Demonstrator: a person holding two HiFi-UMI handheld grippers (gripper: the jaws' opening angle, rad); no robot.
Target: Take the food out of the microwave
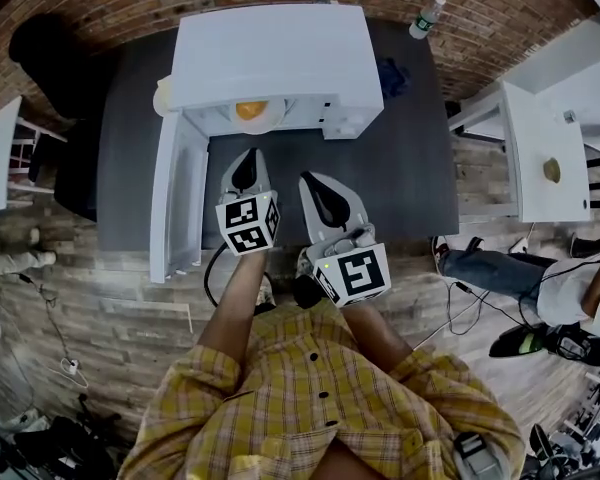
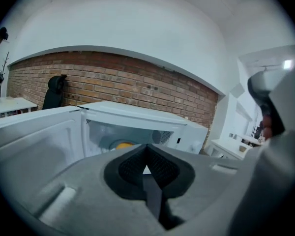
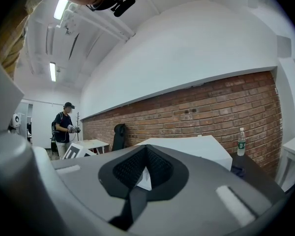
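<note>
A white microwave (image 1: 272,56) stands on the dark table (image 1: 410,168) with its door (image 1: 175,200) swung open toward me on the left. Inside it an orange food item (image 1: 251,110) lies on a white plate (image 1: 257,121); the left gripper view shows the same food (image 2: 123,144) in the lit cavity. My left gripper (image 1: 246,162) is shut and empty, hovering just in front of the opening. My right gripper (image 1: 318,190) is shut too, holds nothing, and sits beside the left one, a little further back. Its view looks level over the microwave's top (image 3: 187,149).
Two water bottles (image 1: 427,16) stand at the table's back edge, near a dark blue object (image 1: 392,76). A white side table (image 1: 545,153) is at the right, where a seated person's legs (image 1: 500,268) show. Cables (image 1: 55,338) lie on the floor. Another person (image 3: 65,127) stands far off.
</note>
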